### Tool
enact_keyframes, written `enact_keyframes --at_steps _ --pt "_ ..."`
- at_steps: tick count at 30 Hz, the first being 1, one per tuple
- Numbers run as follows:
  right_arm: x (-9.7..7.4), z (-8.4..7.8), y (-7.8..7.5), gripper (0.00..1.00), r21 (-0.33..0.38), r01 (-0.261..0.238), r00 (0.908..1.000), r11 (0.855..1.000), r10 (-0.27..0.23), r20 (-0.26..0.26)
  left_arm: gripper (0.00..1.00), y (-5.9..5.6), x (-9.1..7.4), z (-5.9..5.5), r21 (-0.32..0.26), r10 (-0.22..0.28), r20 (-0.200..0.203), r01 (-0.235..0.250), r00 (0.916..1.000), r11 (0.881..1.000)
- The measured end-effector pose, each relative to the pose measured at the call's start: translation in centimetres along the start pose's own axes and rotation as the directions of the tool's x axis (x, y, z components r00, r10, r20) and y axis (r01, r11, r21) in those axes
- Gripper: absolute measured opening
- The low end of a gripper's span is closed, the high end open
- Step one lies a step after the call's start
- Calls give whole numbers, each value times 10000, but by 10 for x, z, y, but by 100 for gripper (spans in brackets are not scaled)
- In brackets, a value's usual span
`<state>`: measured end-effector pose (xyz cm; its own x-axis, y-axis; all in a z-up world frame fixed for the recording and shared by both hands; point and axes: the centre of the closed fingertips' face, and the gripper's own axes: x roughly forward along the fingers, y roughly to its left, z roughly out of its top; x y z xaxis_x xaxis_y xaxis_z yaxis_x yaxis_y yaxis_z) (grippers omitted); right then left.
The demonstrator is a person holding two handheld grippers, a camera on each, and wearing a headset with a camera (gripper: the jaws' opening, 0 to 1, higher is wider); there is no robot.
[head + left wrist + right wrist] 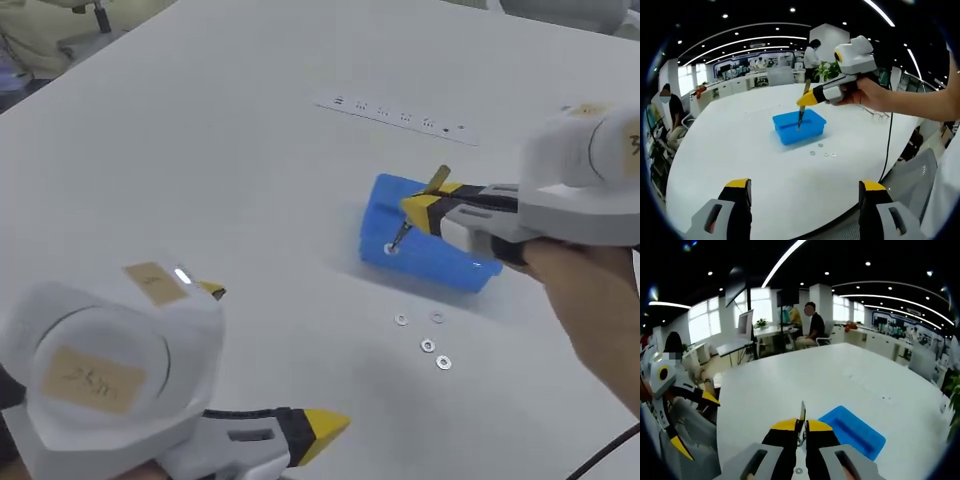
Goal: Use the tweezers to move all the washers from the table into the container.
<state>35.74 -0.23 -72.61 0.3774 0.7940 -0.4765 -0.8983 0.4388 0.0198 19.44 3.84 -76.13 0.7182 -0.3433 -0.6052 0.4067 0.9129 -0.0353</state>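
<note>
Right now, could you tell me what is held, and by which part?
The right hand-held gripper holds the tweezers by their upper part; the left hand-held gripper, nothing.

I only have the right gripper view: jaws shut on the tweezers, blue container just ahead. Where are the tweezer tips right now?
Observer: Head view shows the tweezers dipped inside the blue container, tips low in it.
Operator: How many washers are on the table?
Observer: Four washers, loose on the table beside the container, on your side of it.
Operator: And the left gripper?
Observer: The left gripper is open and empty, well back from the container.
</note>
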Motion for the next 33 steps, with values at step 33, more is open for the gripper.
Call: enact_keyframes --at_steps 33 --pt "58 -15 -43 1 228 884 9959 9958 -879 -227 87 -5 2 1 305 -128 -173 133 9998 9994"
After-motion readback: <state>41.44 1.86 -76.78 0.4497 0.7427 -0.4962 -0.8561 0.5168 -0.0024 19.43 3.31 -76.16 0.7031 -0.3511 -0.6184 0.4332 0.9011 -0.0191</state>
